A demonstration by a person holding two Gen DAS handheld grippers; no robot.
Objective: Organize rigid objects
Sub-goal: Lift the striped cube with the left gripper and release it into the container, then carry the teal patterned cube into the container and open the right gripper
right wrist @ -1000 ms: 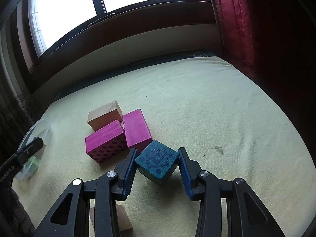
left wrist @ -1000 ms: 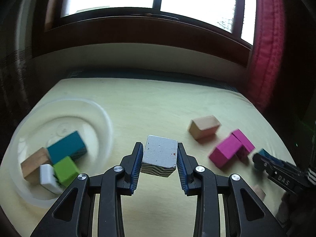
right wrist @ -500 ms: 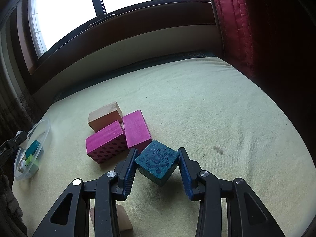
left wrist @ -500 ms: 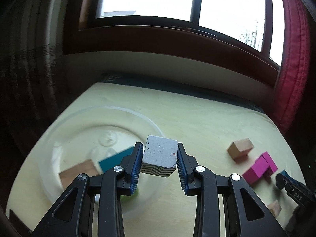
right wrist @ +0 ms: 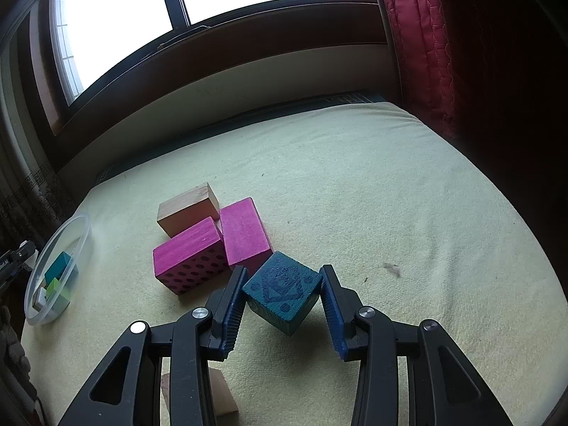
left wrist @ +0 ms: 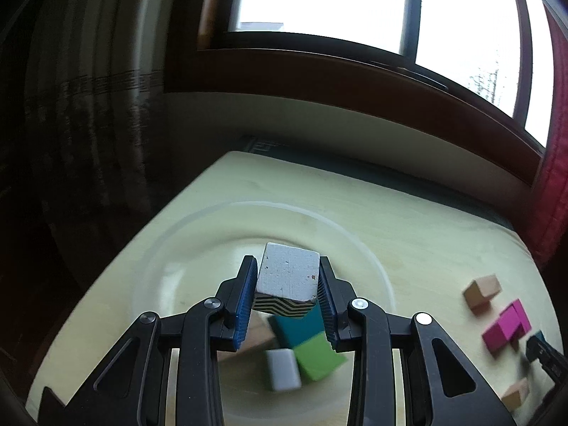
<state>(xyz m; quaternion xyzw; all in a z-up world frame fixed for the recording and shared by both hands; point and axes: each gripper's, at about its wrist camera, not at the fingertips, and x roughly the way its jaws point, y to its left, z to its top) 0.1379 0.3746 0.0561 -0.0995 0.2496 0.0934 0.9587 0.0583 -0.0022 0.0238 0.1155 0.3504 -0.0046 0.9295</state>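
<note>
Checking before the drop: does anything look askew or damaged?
The teal block sits cornerwise between the right gripper's fingers, held by its corners. The grey block in the left gripper has chipped paint.

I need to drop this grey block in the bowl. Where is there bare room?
The far half of the clear bowl is bare, beyond the grey block in the left gripper. The near side is crowded: teal block, green block, white block.
</note>
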